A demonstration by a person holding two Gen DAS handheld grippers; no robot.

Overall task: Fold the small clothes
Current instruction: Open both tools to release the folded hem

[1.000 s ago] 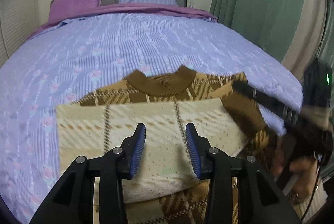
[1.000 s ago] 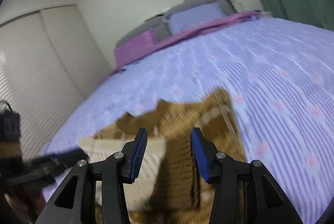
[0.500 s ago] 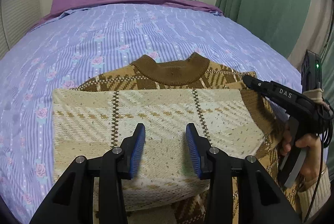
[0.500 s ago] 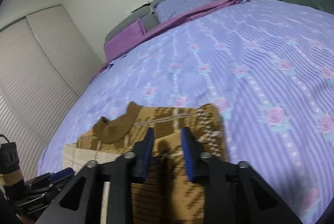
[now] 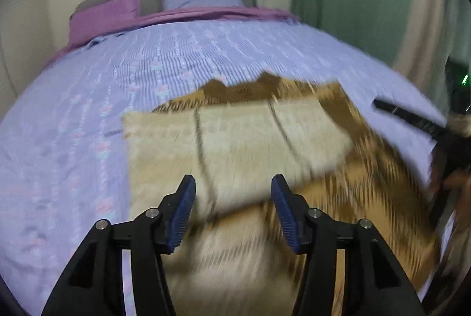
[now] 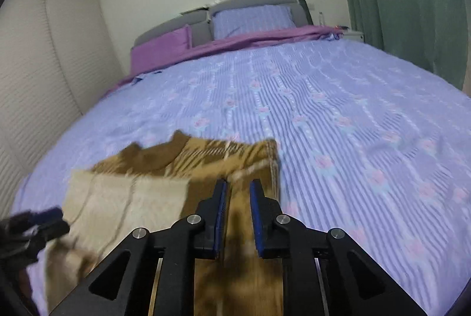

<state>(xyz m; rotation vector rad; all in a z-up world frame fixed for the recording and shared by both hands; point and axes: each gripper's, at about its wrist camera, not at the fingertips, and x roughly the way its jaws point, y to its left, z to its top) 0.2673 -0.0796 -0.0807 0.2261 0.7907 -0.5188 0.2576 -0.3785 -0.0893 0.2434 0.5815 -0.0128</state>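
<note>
Two grippers work our half-folded sweater (image 5: 244, 145) near the bed's (image 6: 338, 110) foot edge: left gripper (image 5: 232, 207) jaws just spread, empty; right gripper (image 6: 238, 213) nearly shut on its brown side strip, which we judge may slip loose.
</note>
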